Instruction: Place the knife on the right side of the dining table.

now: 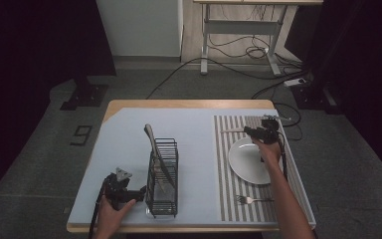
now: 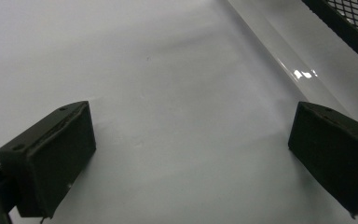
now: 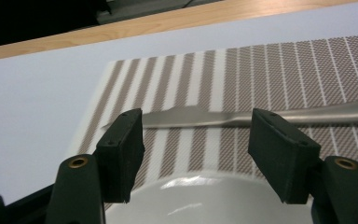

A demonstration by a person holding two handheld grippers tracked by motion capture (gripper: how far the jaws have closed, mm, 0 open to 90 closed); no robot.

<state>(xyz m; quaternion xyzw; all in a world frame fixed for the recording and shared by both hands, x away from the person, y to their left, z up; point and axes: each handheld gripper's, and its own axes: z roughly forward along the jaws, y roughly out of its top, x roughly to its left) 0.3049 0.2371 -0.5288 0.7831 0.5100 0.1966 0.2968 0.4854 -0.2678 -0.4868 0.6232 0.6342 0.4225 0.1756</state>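
Blue-topped table (image 1: pixel 129 149), striped placemat (image 1: pixel 229 209) along its right edge.
Right gripper (image 1: pixel 252 132), jaws wide, holds nothing, above knife (image 3: pixel 200 116) beyond the white plate (image 1: pixel 243 162).

Silver knife (image 3: pixel 261 116) flat on striped placemat (image 3: pixel 279 65), just beyond white plate (image 3: pixel 205 198).

high: above, facing forward-down | tool cameras: close, low over table (image 1: pixel 129 129)
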